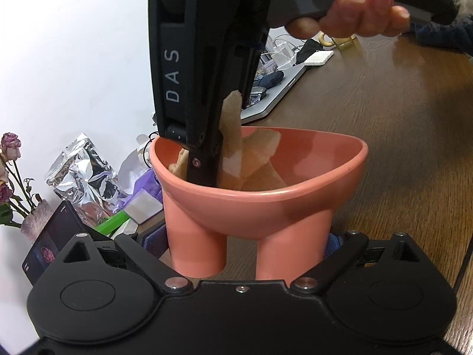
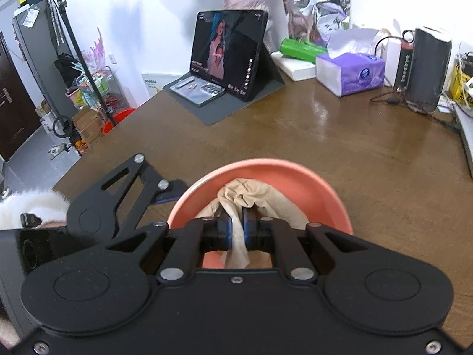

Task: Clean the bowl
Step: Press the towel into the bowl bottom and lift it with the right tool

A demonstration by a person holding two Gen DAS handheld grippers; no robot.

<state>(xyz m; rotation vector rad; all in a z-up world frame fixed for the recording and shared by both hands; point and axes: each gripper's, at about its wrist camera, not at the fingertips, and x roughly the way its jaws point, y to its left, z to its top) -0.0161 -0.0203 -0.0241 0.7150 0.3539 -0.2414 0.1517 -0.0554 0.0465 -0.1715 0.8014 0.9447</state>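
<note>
Wiping in hand: right gripper [image 2: 236, 230] clamps cloth [image 2: 251, 192] inside bowl [image 1: 310, 159]; left gripper [image 1: 245, 245] clamps bowl's legs. Next: sweep cloth around wall.

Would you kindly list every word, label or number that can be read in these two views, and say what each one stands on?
"DAS": white letters running along the black body of the right gripper, seen from the left wrist.
Tablet: small on-screen text, too small to read.
Purple tissue pack: round logo, blurred.
White card at the table's far edge: a row of digits, not legible.
Nothing is printed on the bowl or cloth.
</note>
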